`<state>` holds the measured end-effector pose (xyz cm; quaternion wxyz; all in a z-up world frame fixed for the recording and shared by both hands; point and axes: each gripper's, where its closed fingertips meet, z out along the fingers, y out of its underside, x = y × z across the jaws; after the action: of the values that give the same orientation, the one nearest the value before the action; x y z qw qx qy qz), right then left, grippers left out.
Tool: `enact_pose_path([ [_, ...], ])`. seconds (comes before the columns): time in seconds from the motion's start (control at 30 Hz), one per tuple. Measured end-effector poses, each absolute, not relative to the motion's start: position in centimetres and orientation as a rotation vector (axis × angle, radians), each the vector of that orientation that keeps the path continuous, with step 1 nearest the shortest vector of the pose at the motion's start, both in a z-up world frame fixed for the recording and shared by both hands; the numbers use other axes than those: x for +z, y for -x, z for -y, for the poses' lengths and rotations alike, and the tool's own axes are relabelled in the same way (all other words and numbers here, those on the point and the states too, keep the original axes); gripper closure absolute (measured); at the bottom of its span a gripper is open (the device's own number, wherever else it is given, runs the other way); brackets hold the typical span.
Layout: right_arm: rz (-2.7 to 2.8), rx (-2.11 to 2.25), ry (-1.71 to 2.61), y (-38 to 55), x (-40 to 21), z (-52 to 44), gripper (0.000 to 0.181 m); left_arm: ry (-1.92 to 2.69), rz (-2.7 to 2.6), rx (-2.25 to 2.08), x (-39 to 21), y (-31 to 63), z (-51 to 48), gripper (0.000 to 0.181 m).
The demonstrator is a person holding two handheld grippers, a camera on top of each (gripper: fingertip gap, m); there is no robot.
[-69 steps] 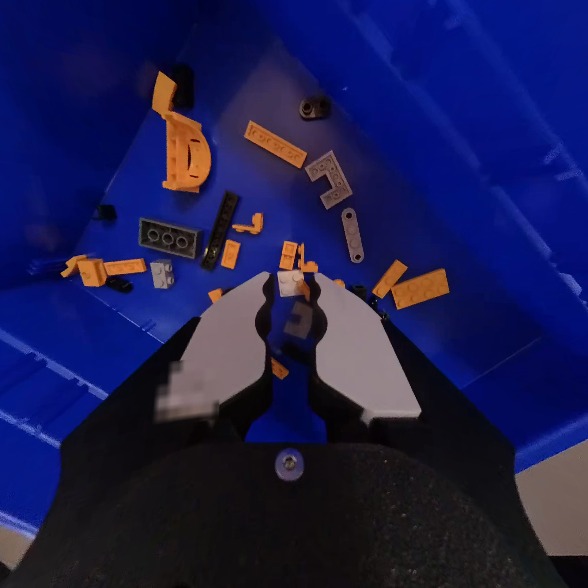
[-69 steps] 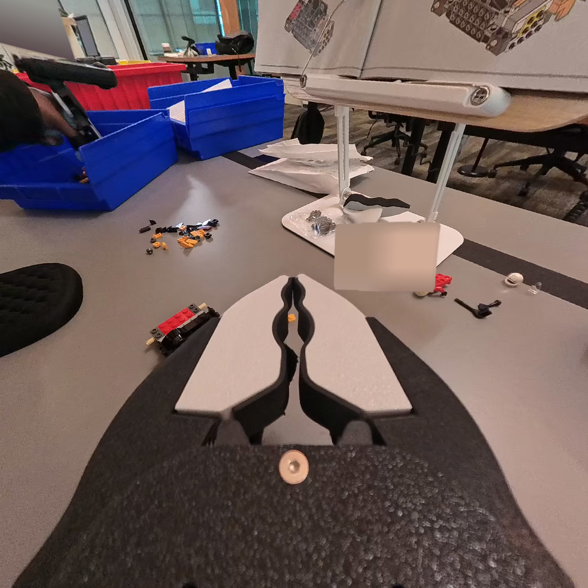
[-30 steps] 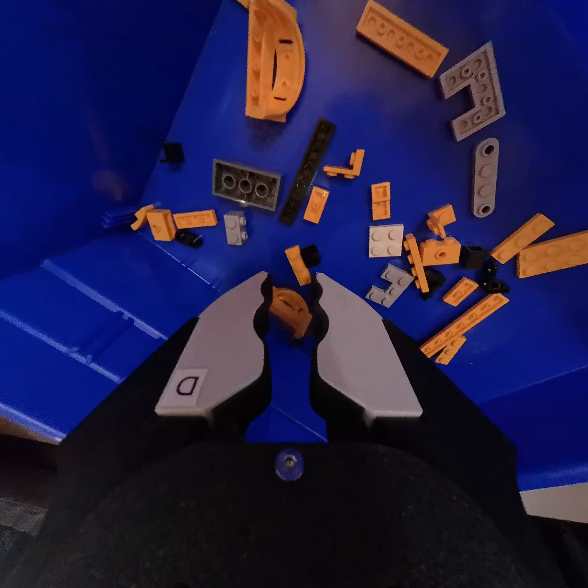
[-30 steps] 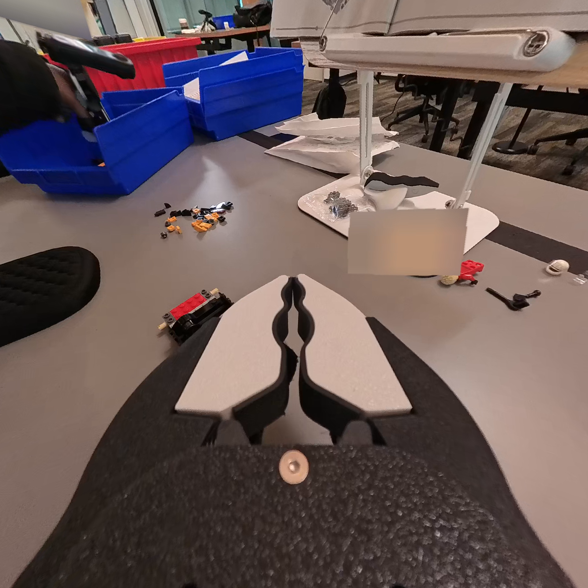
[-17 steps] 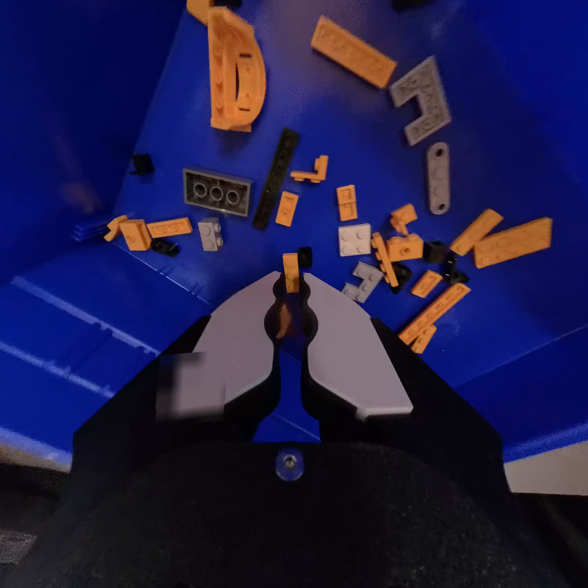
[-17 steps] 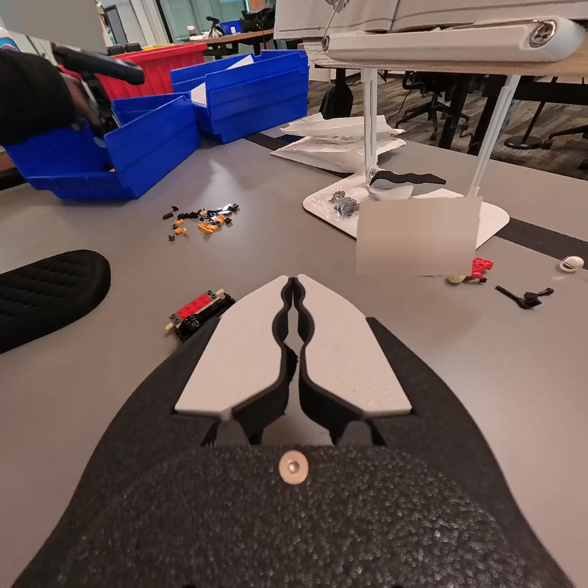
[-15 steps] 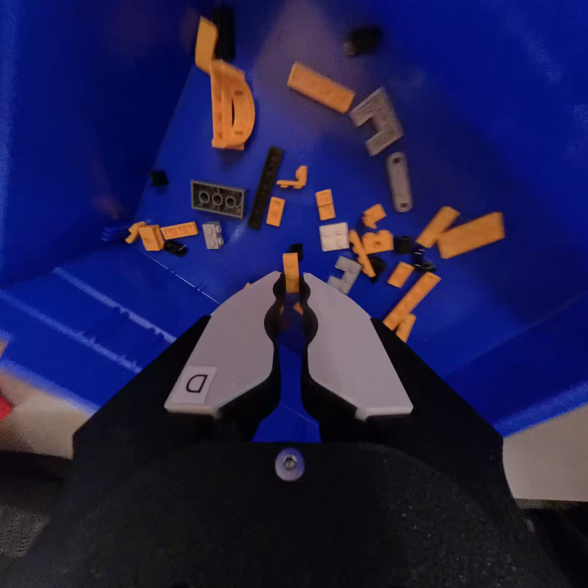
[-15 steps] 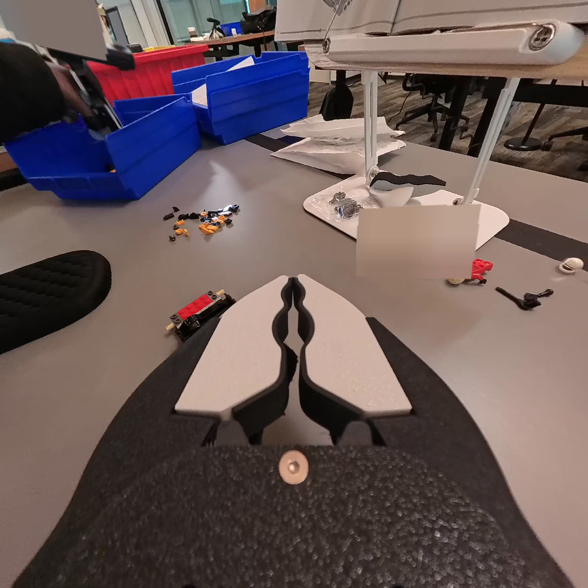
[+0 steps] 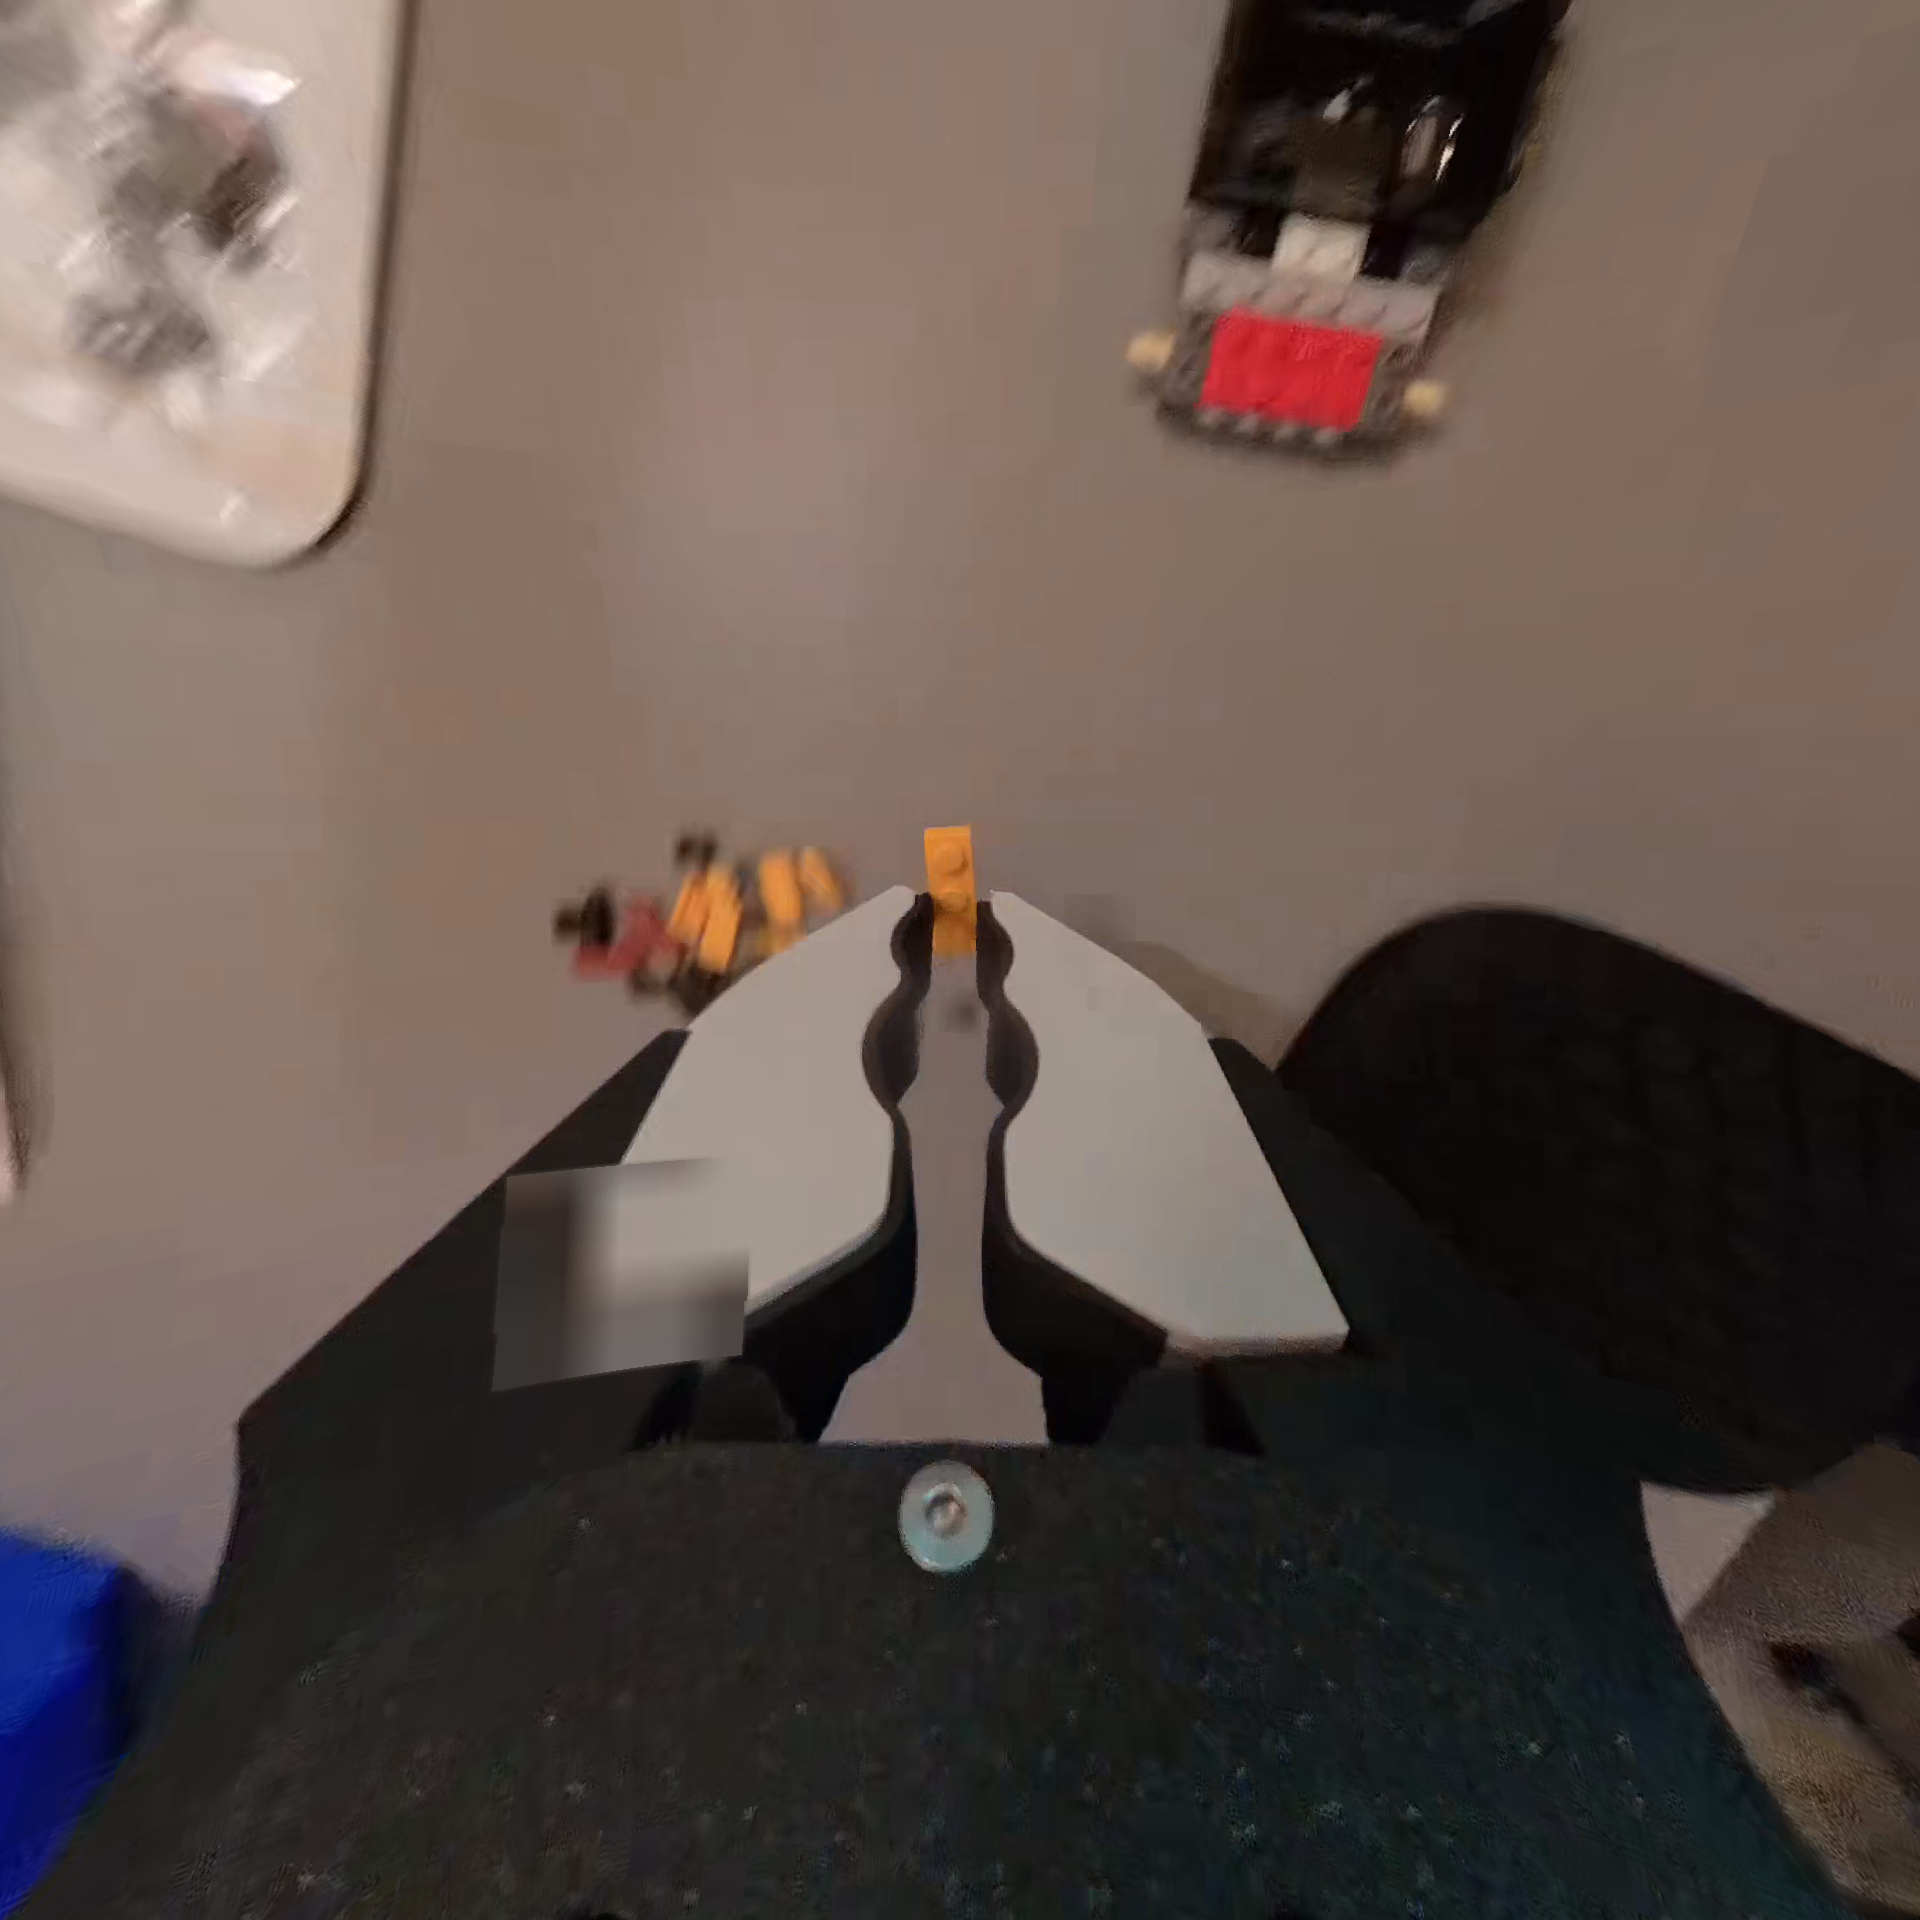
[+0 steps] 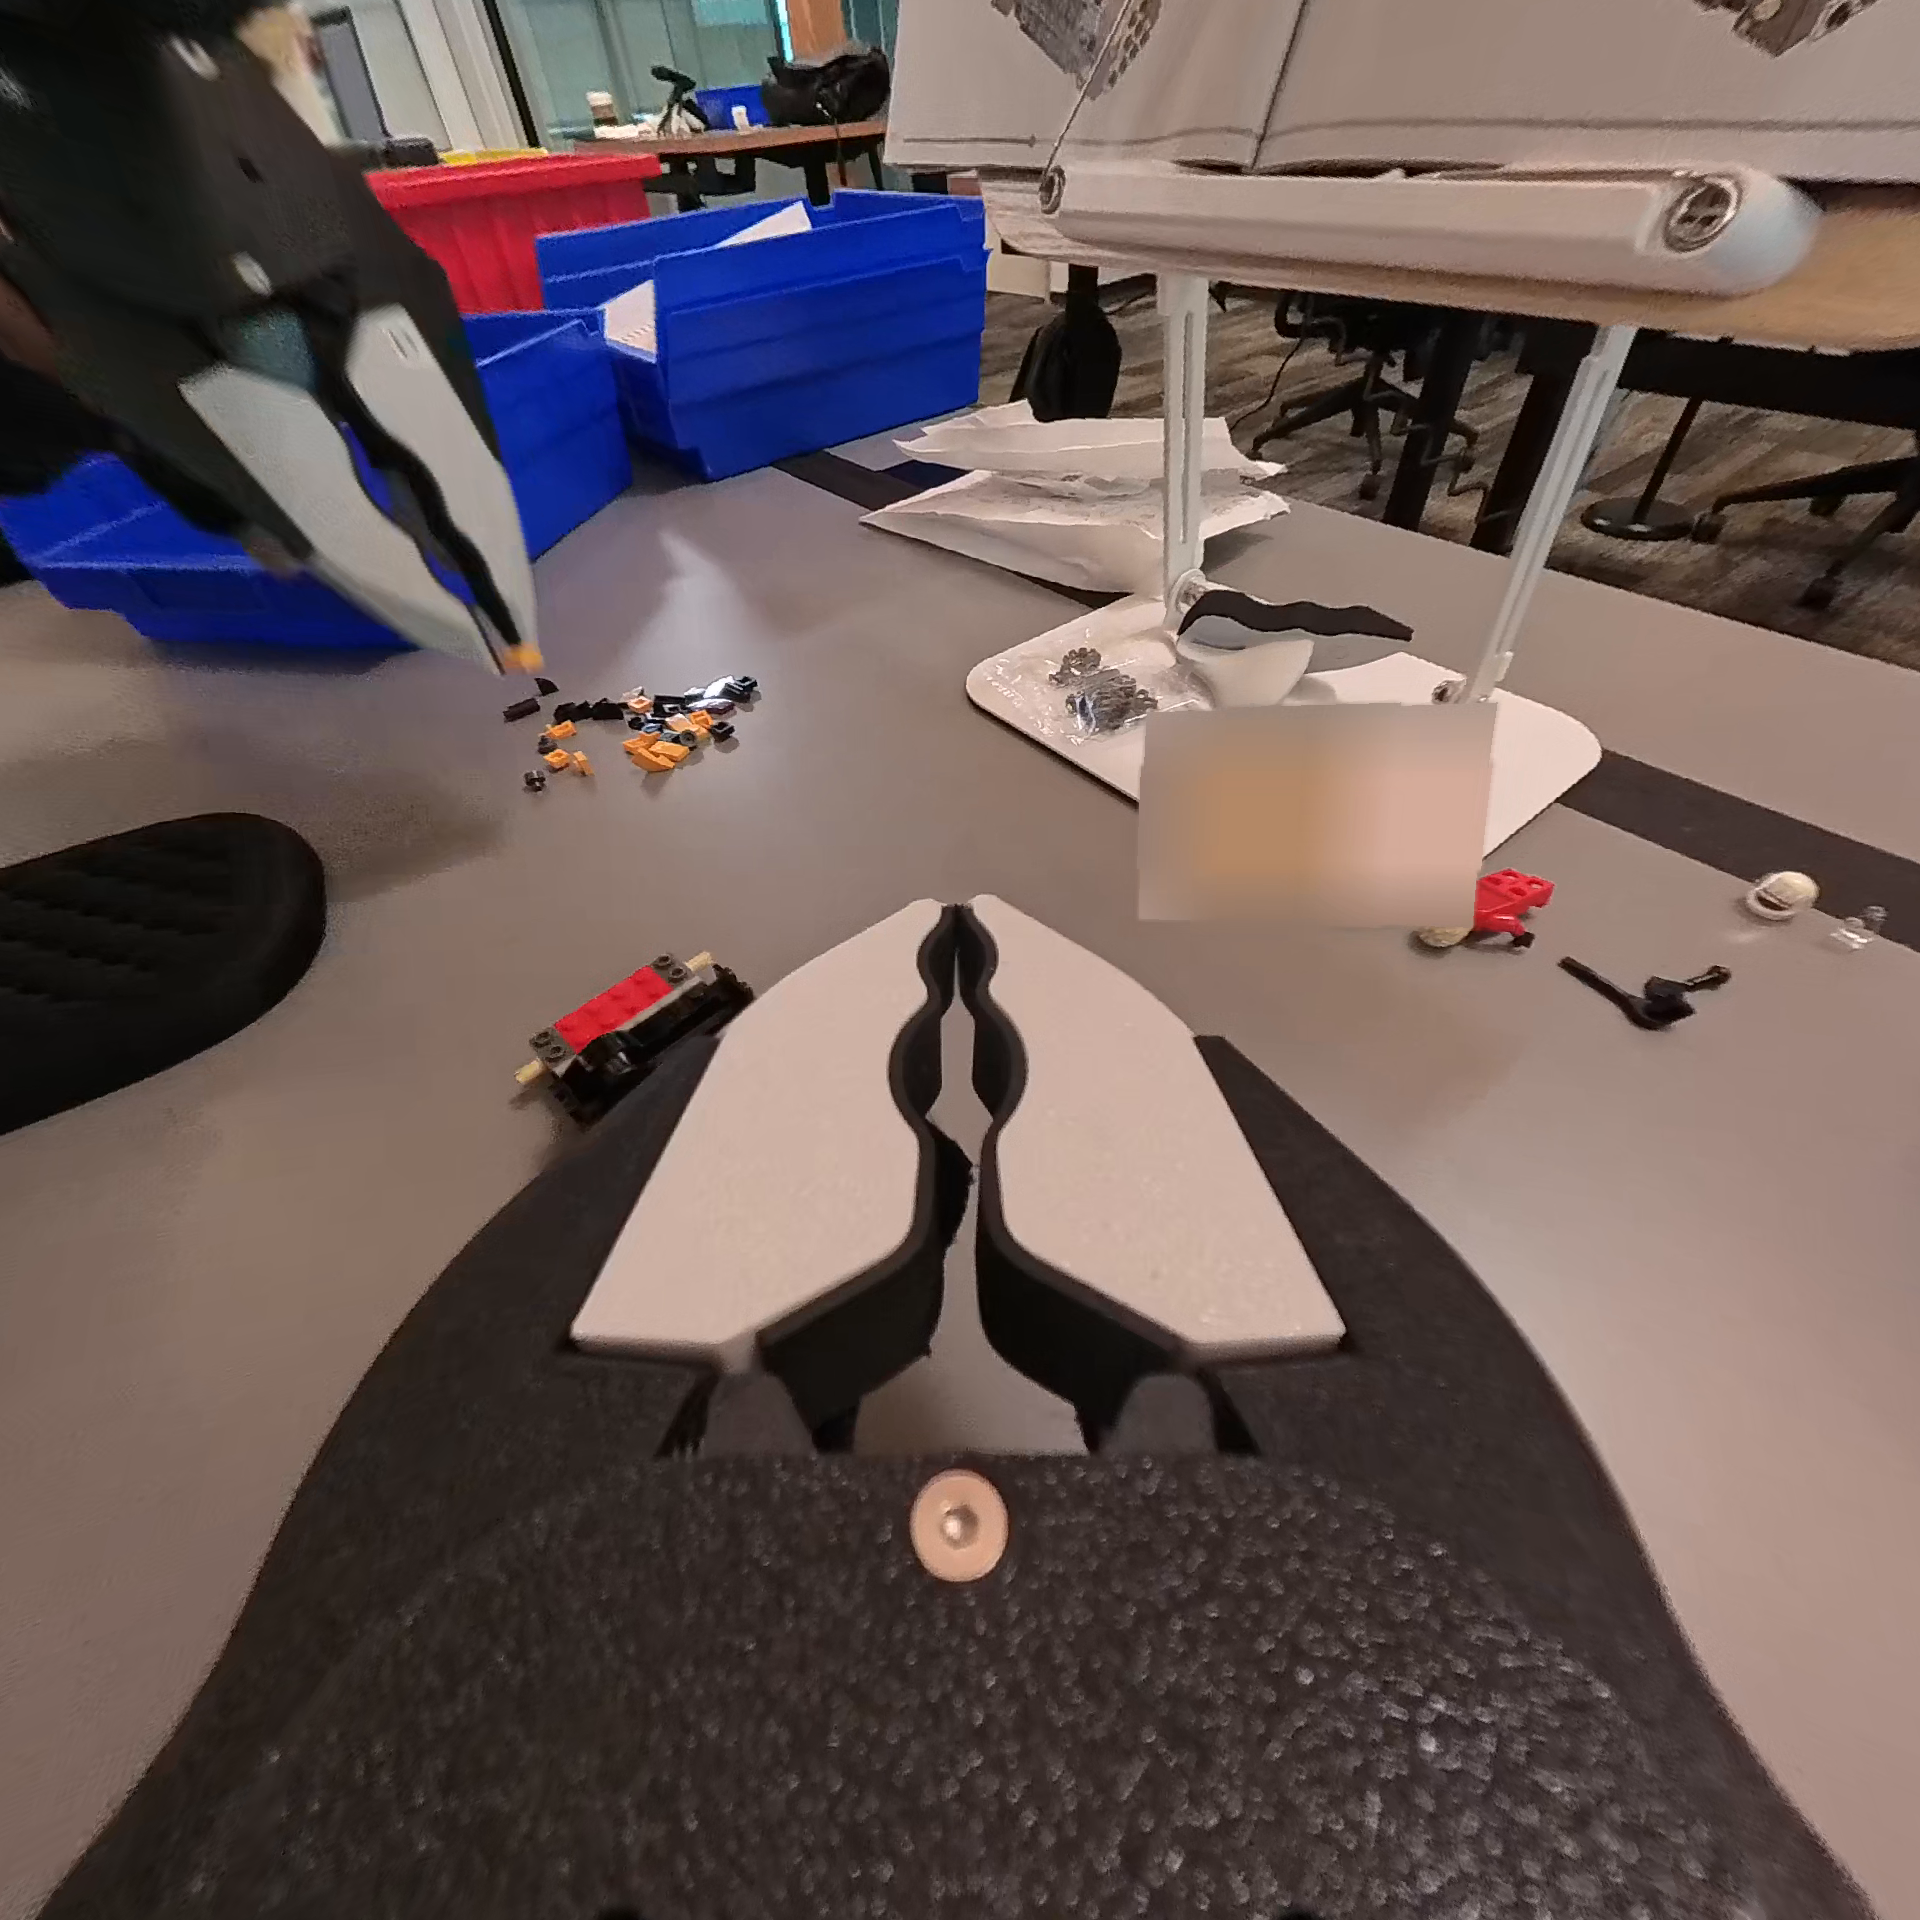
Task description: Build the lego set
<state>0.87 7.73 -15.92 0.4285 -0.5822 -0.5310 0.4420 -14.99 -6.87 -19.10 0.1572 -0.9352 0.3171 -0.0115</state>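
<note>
Left gripper clamped on a small orange plate, held above the table just beside the pile of small pieces. Right gripper fingers together, holding nothing, low over the table beside the half-built model. Looks like the fetch step: part picked, not yet placed. Next: set it down by the pile or carry it to the model. Open table between them; black pad and stand base sit off to either side.
</note>
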Motion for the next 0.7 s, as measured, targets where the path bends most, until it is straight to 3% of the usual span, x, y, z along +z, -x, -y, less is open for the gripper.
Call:
enact_pose_path([
  [0.2,1.27,1.061,1.455,-1.4,-15.6,-9.1,0.181,2.664,-1.093,-0.118,-23.9,9.5,0.8,0.174],
  [0.7,1.259,1.096,1.476,-1.5,-15.8,-9.3,0.181,2.6,-1.24,-0.166,-25.6,5.6,-5.0,0.173],
])
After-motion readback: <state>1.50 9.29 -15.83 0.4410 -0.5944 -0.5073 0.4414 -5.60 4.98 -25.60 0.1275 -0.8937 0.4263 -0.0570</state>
